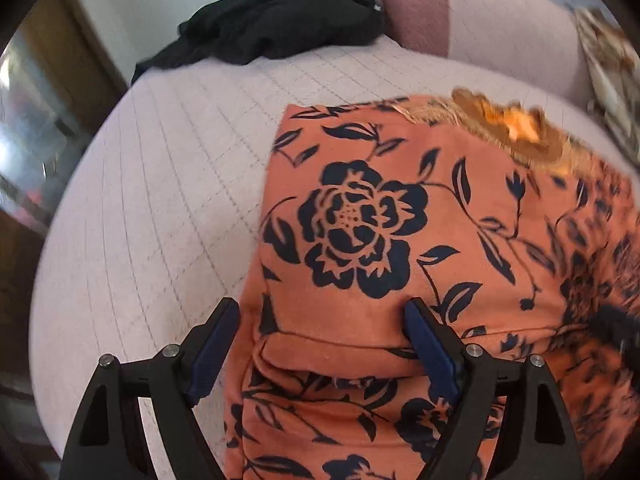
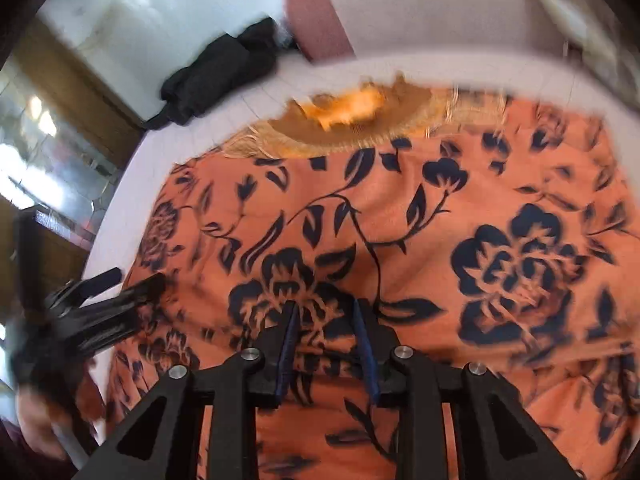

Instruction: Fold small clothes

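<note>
An orange garment [image 1: 400,208] [image 2: 400,220] with a dark blue flower print lies on the pale pink quilted bed [image 1: 160,184]. Its brown, fringed neckline [image 1: 516,132] [image 2: 352,120] lies at the far side. My left gripper [image 1: 322,308] stands open over the garment's left edge, one finger over the bed and one over the cloth; it also shows at the left of the right wrist view as the left gripper [image 2: 134,280]. My right gripper [image 2: 325,312] has narrow jaws shut on a fold of the garment. It is a dark blur in the left wrist view [image 1: 616,328].
A black garment [image 1: 280,24] [image 2: 224,68] lies crumpled at the bed's far left corner. A dusty pink pillow [image 1: 416,4] [image 2: 316,20] leans at the back. A patterned cloth [image 1: 612,80] lies far right. Wooden furniture [image 1: 60,52] stands beyond the bed's left edge.
</note>
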